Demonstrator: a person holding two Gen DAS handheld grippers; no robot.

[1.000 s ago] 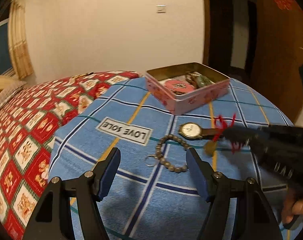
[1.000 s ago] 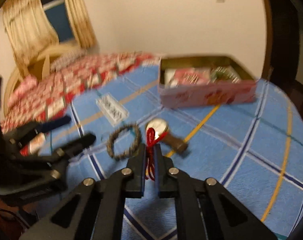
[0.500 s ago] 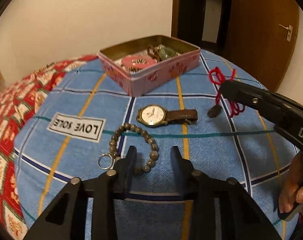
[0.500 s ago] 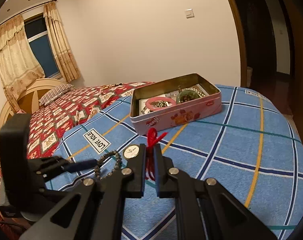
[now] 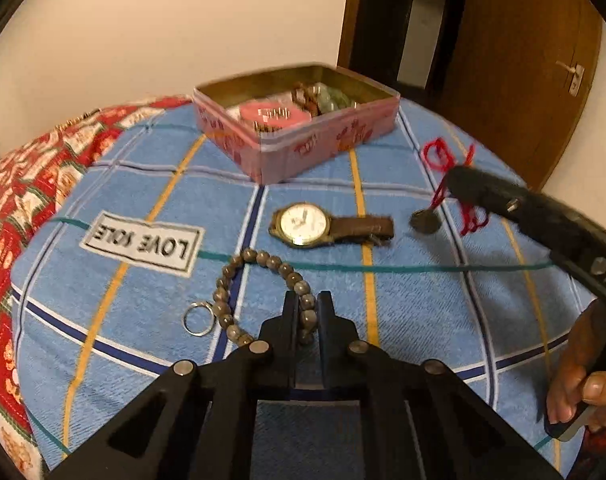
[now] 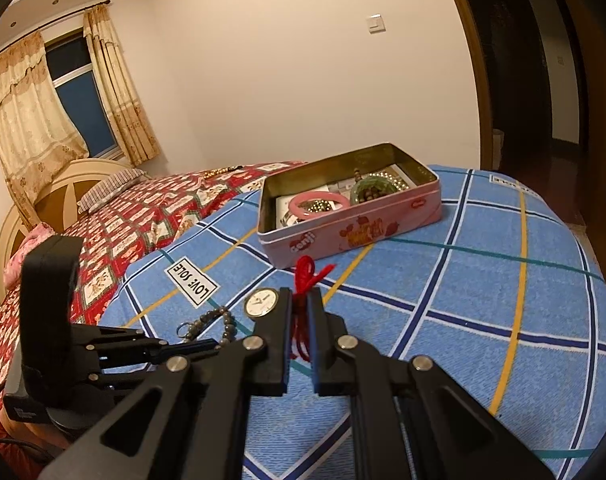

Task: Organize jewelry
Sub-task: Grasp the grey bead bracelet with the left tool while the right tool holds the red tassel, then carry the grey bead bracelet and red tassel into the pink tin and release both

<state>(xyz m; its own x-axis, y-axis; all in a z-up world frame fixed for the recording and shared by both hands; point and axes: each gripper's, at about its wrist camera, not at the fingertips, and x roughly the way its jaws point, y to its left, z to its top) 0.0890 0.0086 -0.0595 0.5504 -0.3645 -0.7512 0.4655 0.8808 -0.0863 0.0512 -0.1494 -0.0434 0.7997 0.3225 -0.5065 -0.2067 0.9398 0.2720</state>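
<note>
A: Where does each hand-held gripper stand?

B: The left hand-held gripper (image 5: 307,312) has its two fingers drawn together on the bead bracelet (image 5: 263,292), pinching the strand at the near side of its loop. The rest of the bracelet lies on the blue checked blanket (image 5: 403,312) on the bed, with a small metal ring (image 5: 199,319) touching it on its left side.

A: And the right one?

B: The right hand-held gripper (image 6: 301,304) is clamped on a red cord (image 6: 307,276). In the left wrist view a dark pendant (image 5: 425,222) hangs from that cord, low over the blanket; whether it touches the cloth cannot be told.

A: Why hold the cord and not the pendant?

B: Probably because a loose cord bunches well between flat pads, and the pendant then hangs free below, which should make it easy to lower into a container.

A: Where would it go?

B: Most likely the pink tin (image 6: 355,236), which stands open farther back on the blanket and already holds a pink bangle (image 6: 319,206) and some beads. The tin is still some way ahead of the right gripper.

A: What else is out?

B: A wristwatch (image 5: 323,225) lies flat between the bracelet and the tin, with the pendant just beside the end of its strap.

A: So how far along is the job?

B: Judging by the layout, part of the jewelry is in the tin, while the watch, bracelet and pendant remain outside. The pinch on the strand may slip, since round beads give little to hold.
</note>
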